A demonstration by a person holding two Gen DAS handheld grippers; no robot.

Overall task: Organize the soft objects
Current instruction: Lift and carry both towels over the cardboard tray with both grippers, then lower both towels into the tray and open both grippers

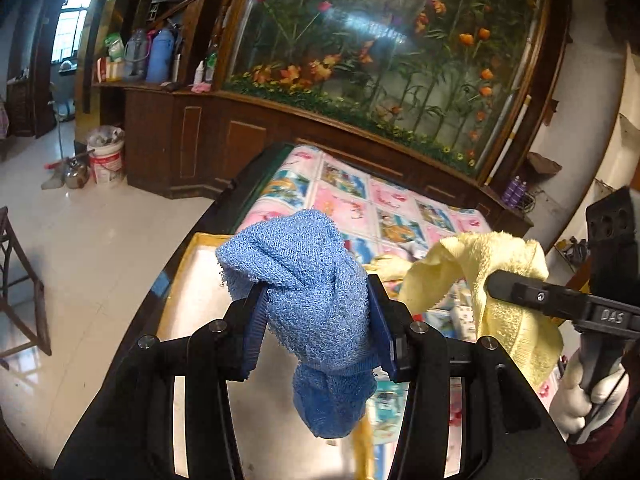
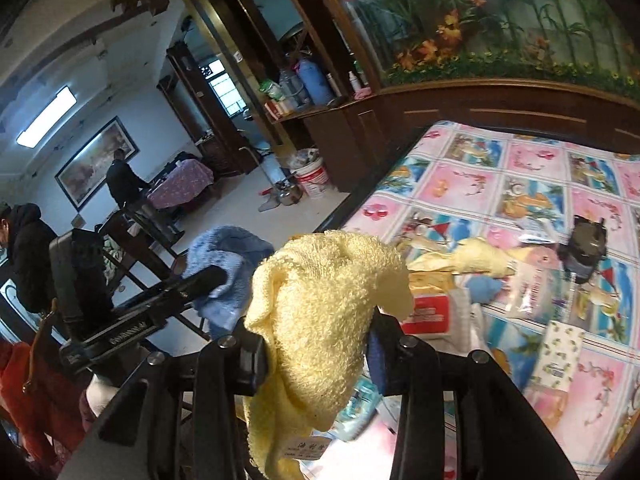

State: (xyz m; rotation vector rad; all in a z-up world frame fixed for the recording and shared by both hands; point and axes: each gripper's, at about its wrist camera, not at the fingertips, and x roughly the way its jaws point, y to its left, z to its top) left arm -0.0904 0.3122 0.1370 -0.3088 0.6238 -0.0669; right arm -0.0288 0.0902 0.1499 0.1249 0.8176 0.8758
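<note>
Pink and blue patchwork cloth point(image 2: 532, 168) covers the desk I am working over, with a dark wooden cabinet point(image 1: 192, 148) and a flower mural point(image 1: 384, 52) behind it. On my left-wrist feed a shallow tray with a yellow rim point(image 1: 188, 258) sits at the desk's near edge, below the left hand-held gripper point(image 1: 316, 320). That gripper is clamped on a blue towel point(image 1: 308, 276), which bunches up above the jaws and hangs down under them, lifted clear of the tray. My right hand-held gripper point(image 2: 316, 344) pinches a yellow towel point(image 2: 328, 300) in the same way, bunched on top and trailing below with a small label near its lower end; it is held in the air just beside the blue one. Farther along the desk I see another yellow cloth point(image 2: 476, 258), a red and white packet point(image 2: 430, 312), a clear plastic bag point(image 2: 528, 292) and a dark object point(image 2: 586, 248) I cannot identify.
</note>
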